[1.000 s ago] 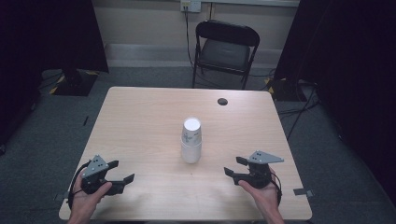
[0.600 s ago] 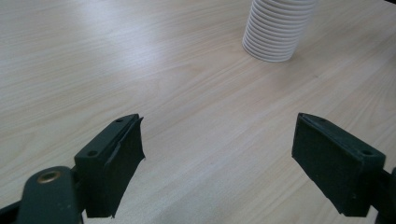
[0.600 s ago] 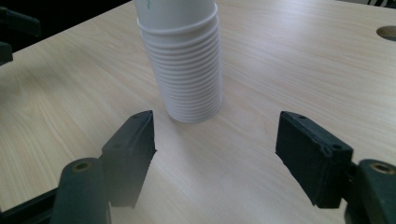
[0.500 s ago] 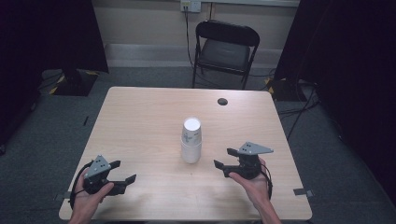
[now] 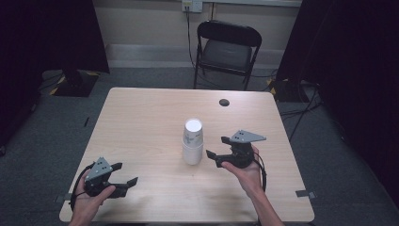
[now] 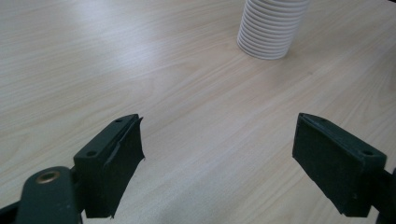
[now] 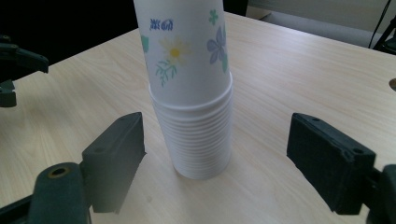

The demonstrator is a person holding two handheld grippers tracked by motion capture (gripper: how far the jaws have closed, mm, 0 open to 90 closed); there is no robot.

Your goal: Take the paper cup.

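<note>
**Cup stack mid-desk, right gripper lined up w/ wide jaws**

Cup stack stands upright at centre of the high view, upside down, bases up: a flower-printed cup tops a run of white rims. It sits on bare desk, so either side is free to approach.

Right gripper, just right of centre in the frame, sits beside the stack w/o touching. Its jaws have just been opening and now stand wide; in the right gripper view the stack stands ahead, framed betw. the two jaws, nothing gripped. Probably spread that wide so the pads clear the rims before closing.

Left gripper waits lower left of the high view, well apart from the stack, jaws wide & empty over bare wood. Prob. parked till a cup needs steadying.

Black disc upper right of the desk, chair beyond: not involved, I'd say.
</note>
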